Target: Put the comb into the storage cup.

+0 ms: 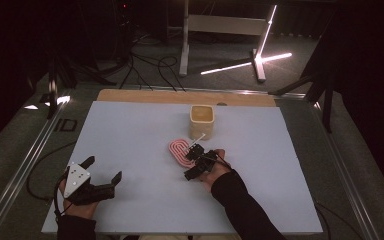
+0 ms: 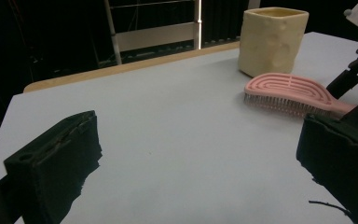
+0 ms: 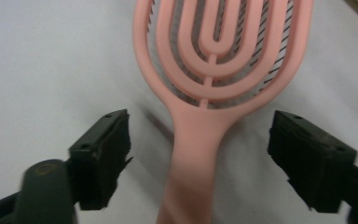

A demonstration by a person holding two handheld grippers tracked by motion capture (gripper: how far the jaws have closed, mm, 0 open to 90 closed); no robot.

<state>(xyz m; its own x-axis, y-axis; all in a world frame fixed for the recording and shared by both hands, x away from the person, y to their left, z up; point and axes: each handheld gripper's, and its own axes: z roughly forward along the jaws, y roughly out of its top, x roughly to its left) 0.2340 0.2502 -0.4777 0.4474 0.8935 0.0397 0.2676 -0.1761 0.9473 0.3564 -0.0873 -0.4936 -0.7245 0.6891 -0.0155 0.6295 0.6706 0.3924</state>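
Observation:
A pink vented hairbrush (image 1: 179, 150) lies bristles down on the pale table (image 1: 130, 130), just in front of a cream cup (image 1: 201, 120). My right gripper (image 1: 190, 163) is open, one jaw on each side of the brush's handle without touching it. In the right gripper view the handle of the hairbrush (image 3: 200, 121) runs up between the jaws of the right gripper (image 3: 198, 161). My left gripper (image 1: 102, 169) rests open and empty near the table's front left. The left gripper view looks past the open left gripper (image 2: 198, 163) to the hairbrush (image 2: 289, 91) and the cup (image 2: 272, 39).
A wooden strip (image 1: 180, 96) borders the table's far edge. Beyond it, cables (image 1: 145, 70) and a stand with bright light bars (image 1: 260, 55) sit on the dark floor. Metal rails (image 1: 27, 160) run along both sides of the table.

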